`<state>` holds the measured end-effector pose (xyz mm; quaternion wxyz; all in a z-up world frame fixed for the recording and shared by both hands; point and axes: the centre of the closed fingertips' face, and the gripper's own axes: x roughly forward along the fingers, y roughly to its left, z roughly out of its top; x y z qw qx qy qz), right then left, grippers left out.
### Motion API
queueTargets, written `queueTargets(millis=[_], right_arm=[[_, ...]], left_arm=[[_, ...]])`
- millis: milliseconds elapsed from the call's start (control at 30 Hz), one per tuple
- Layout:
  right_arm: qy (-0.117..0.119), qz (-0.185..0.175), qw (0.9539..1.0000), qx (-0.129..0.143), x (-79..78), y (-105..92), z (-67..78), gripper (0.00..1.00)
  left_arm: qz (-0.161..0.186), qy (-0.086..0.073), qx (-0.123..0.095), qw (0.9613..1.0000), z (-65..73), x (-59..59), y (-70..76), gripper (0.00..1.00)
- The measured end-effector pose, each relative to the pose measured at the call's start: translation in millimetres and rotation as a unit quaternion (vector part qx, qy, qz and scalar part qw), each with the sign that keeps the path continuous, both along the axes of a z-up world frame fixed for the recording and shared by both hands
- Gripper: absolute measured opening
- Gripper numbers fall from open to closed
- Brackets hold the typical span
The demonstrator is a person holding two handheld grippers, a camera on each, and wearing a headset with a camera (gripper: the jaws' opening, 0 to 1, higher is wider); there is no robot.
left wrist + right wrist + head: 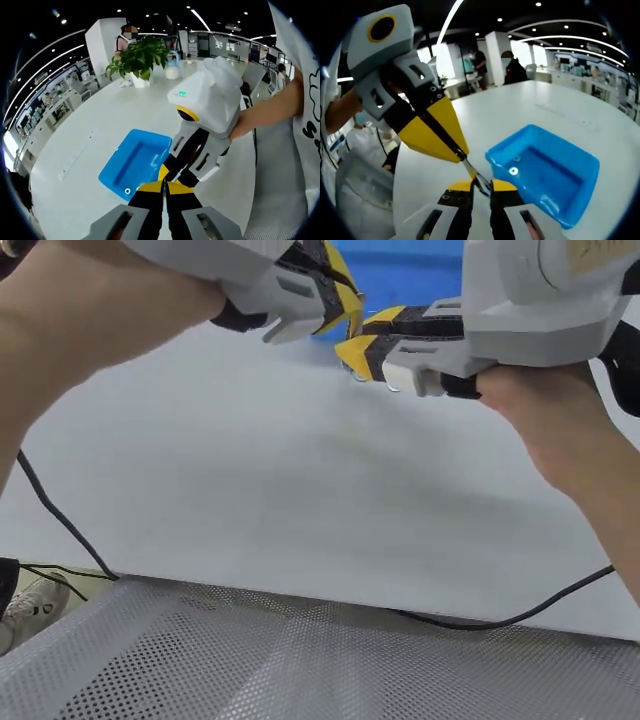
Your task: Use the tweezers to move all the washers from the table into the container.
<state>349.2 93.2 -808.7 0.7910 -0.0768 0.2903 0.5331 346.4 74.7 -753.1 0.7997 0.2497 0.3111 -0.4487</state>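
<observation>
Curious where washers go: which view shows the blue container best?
Right gripper view: the blue container nearly whole, inside visible. In the left gripper view the right gripper overlaps its edge; the head view catches a strip.

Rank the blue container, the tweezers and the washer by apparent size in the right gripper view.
Largest: blue container.
Then tweezers, though nearness to the camera enlarges them.
Smallest: washer inside the container.

Glossy blue plastic container [580, 172]; smooth, matt white counter [300, 490]; shiny metal tweezers [475, 175]; grey metal perforated sheet [300, 670].
</observation>
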Motion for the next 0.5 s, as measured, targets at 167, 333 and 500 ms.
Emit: queueTargets(millis=[167,333,500], right_arm=[[-0.005,0.004,1.0,-0.007,1.7,-2.4,-1.3,0.08],[-0.004,0.007,0.9999,-0.008,-0.1,-3.8,-2.0,0.07],[-0.023,0.012,0.9994,-0.023,-2.1,-6.8,-3.9,0.06]], left_arm=[[-0.002,0.004,-0.009,1.0,-0.5,1.8,-2.4,0.0],[-0.003,0.007,-0.011,0.9999,-1.0,0.8,-5.5,0.0],[-0.004,0.006,-0.01,0.9999,-1.9,-3.5,-9.9,0.0]])
